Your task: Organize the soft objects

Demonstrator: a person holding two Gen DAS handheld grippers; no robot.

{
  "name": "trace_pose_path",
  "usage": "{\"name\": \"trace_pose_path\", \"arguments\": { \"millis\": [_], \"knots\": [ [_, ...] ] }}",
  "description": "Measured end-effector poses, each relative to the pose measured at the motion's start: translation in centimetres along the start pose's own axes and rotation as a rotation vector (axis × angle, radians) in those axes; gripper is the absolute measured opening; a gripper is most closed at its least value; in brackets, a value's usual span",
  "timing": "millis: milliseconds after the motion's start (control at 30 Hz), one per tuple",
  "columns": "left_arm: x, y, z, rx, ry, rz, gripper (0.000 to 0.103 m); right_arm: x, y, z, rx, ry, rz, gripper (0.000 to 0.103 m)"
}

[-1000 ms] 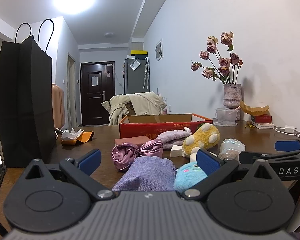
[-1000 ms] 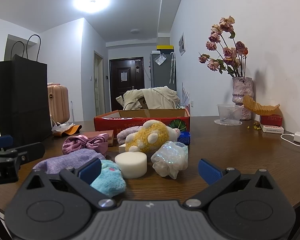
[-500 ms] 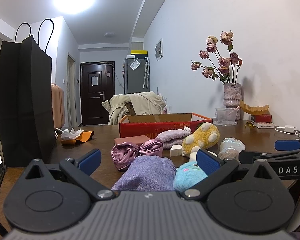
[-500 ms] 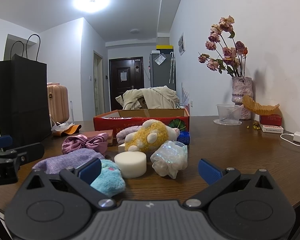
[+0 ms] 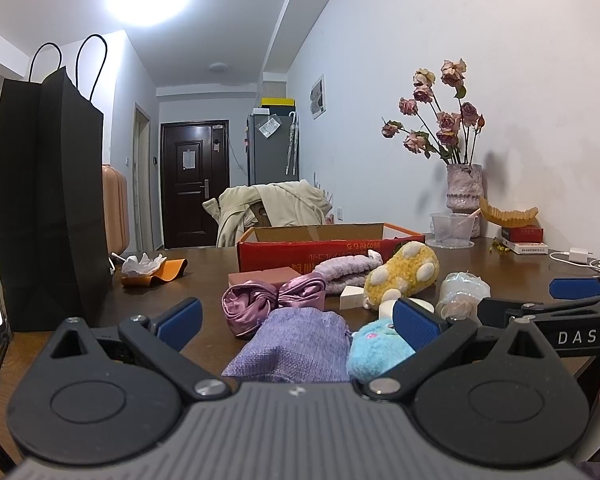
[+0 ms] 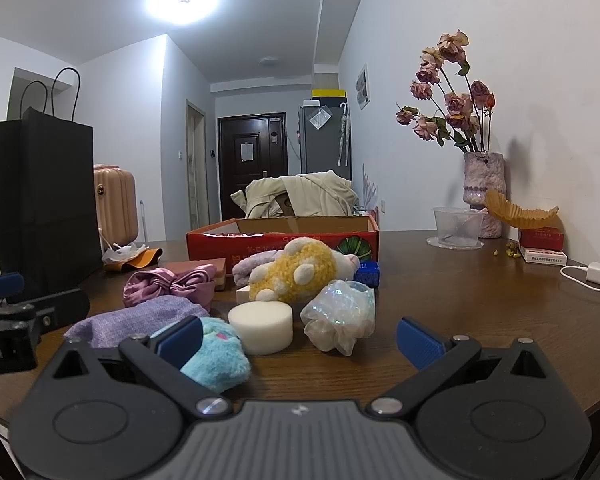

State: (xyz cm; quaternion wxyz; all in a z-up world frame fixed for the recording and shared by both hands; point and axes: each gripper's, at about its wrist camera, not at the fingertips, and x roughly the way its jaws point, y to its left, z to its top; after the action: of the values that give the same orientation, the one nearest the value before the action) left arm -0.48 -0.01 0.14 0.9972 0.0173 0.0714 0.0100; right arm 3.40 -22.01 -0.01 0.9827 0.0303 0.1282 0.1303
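White sponge (image 6: 260, 328) shows fully only in right view; left claw (image 5: 296, 320), right claw (image 6: 298, 336) both spread.

Left gripper (image 5: 296, 320): held low and level, jaws spread wide, nothing between the blue pads (image 5: 179, 317). Right gripper (image 6: 300, 338): held level just beside it, jaws likewise wide apart and empty.
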Motion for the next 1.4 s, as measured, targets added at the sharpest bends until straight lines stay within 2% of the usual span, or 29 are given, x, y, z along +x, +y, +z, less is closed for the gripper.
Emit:
{"name": "trace_pose_path", "arguments": {
  "millis": [267,433,500,600,633,667,767,867,933,1000,1100,1167,1300,1333,1400],
  "knots": [
    [2.5,1.6,0.4,-0.048,0.066,-0.020,0.103,1.5,-0.1,1.0,0.013,-0.021,0.041,0.103],
    [6.0,3.4,1.0,-0.138,0.211,0.014,0.103,3.9,0.1,2.2,0.029,0.062,0.136,0.100],
    [6.7,4.2,1.1,-0.173,0.252,0.002,0.103,5.1,0.4,3.0,0.033,0.086,0.185,0.086],
    [7.8,4.8,0.8,-0.159,0.314,-0.010,0.097,7.7,1.5,4.5,0.001,0.141,0.249,0.074],
    [8.2,4.8,0.7,-0.130,0.335,0.011,0.090,8.5,1.8,4.9,-0.007,0.153,0.270,0.072],
    [8.5,5.1,0.7,-0.114,0.348,0.025,0.088,9.7,2.3,5.6,-0.019,0.175,0.298,0.069],
    [9.2,6.6,1.0,-0.107,0.356,0.056,0.088,13.2,4.1,6.7,-0.074,0.268,0.369,0.068],
    [10.1,8.8,1.1,-0.106,0.367,0.168,0.088,16.1,6.0,6.5,-0.098,0.351,0.405,0.068],
    [10.7,10.2,1.3,-0.139,0.396,0.207,0.088,17.4,6.8,6.2,-0.081,0.381,0.409,0.068],
    [10.3,11.3,1.9,-0.198,0.420,0.162,0.088,18.6,7.5,5.8,-0.066,0.421,0.414,0.066],
    [9.2,11.8,2.4,-0.277,0.446,0.026,0.087,19.6,8.5,5.1,-0.073,0.469,0.439,0.059],
    [9.2,11.2,2.2,-0.288,0.500,-0.026,0.074,20.1,9.2,4.5,-0.111,0.498,0.423,0.050],
    [9.2,10.6,1.7,-0.307,0.520,-0.081,0.062,19.4,9.9,4.0,-0.216,0.490,0.395,0.029],
    [9.3,10.6,1.7,-0.313,0.519,-0.087,0.053,19.2,9.9,4.0,-0.221,0.491,0.394,0.027],
    [9.7,10.5,1.8,-0.329,0.524,-0.105,0.040,18.6,9.8,3.9,-0.239,0.483,0.386,0.014]
  ]
}}
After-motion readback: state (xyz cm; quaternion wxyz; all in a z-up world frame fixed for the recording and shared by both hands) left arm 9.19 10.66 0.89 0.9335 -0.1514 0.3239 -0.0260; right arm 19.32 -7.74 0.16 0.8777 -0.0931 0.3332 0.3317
